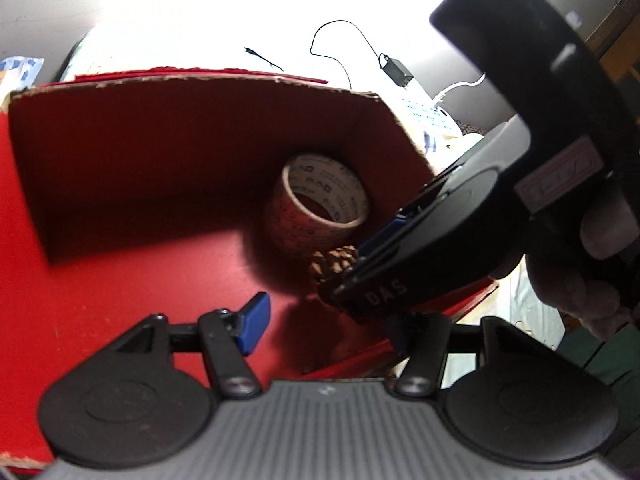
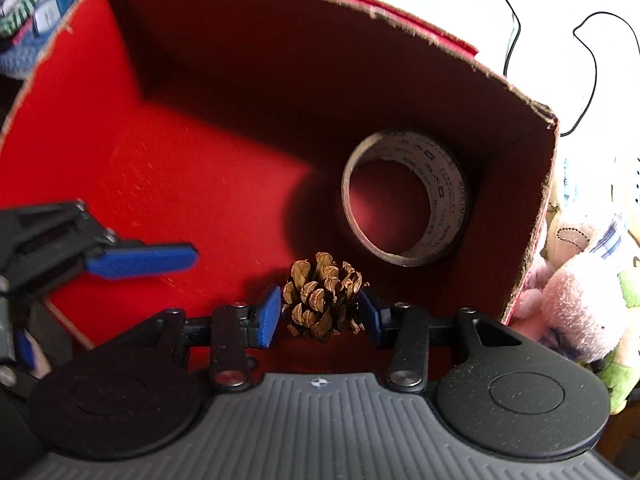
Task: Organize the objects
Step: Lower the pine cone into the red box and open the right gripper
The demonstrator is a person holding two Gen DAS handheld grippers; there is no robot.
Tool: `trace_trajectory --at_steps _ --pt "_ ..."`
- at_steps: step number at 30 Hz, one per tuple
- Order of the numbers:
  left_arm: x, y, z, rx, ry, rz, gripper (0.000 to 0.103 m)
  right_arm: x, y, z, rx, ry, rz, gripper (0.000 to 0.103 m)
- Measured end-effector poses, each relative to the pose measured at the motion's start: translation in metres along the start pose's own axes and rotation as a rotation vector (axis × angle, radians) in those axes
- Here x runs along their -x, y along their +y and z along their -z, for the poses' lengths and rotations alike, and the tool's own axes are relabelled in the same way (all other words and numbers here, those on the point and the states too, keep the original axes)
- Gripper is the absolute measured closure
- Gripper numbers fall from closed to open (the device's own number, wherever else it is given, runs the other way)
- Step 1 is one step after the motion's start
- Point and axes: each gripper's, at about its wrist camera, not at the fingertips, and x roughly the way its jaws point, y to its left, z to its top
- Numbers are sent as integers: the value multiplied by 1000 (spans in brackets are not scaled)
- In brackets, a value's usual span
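A brown pine cone sits between the blue pads of my right gripper, which is shut on it just inside the open red cardboard box. A roll of printed tape lies on the box floor beyond the cone, near the right wall. In the left wrist view, the right gripper reaches in from the right with the pine cone at its tip, in front of the tape roll. My left gripper stands open over the box's near edge with nothing between its fingers; its right finger is partly hidden.
The red box has tall walls at the back and right. A black adapter and cables lie on the bright surface behind it. Pink and green plush toys rest right of the box; folded fabrics are at far left.
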Motion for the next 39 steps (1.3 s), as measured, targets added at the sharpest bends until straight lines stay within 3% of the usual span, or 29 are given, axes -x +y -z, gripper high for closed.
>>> trace_trajectory --at_steps 11,14,20,25,27,28,33,39 --pt "-4 -4 -1 -11 14 -17 34 -9 4 6 26 19 -23 56" --pt "-4 -5 -1 -12 15 -22 33 -2 4 8 10 -20 -41 57" --pt "3 -10 1 -48 -1 -81 33 10 -8 9 -143 -116 -237 57" --pt "11 -14 4 -80 -16 -152 33 -3 -12 5 -259 -102 -408 57" --pt "13 -14 5 -83 -21 -164 33 -9 -7 3 -268 -73 -409 57" --pt "13 -14 5 -82 -21 -166 32 1 -7 -13 -265 -58 -398 57" --pt "12 -10 2 -71 -18 -167 32 6 -4 -20 -226 -28 -292 59" --pt "8 -13 0 -70 -11 -180 29 12 -1 -17 -213 -53 -205 59"
